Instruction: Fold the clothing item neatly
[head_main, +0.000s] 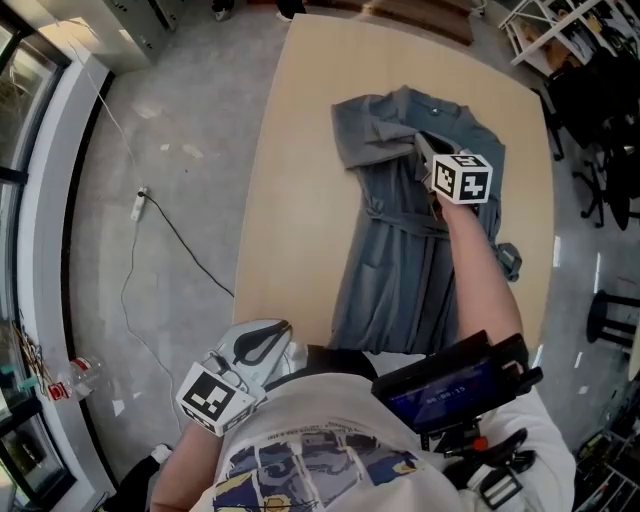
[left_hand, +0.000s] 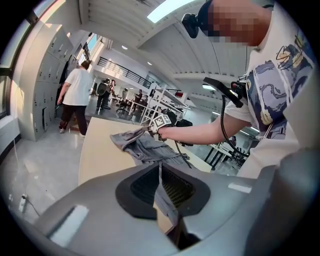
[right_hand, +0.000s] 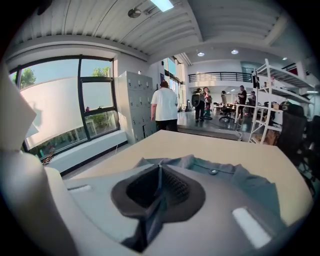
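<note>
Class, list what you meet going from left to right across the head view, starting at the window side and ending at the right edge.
White window ledge → power strip on the floor → left gripper → grey garment → black chairs.

Garment lay on table, right of centre. Right gripper sat on its upper part. Left gripper was lower left, off table. Cable ran on floor, left.

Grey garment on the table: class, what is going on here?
A person works with a handheld gripper in each hand on a grey garment spread on the wooden table. The right gripper is shut on fabric near the collar end and holds it raised. The left gripper is shut, apparently empty, by the table's near edge. The garment lies mostly unfolded.
</note>
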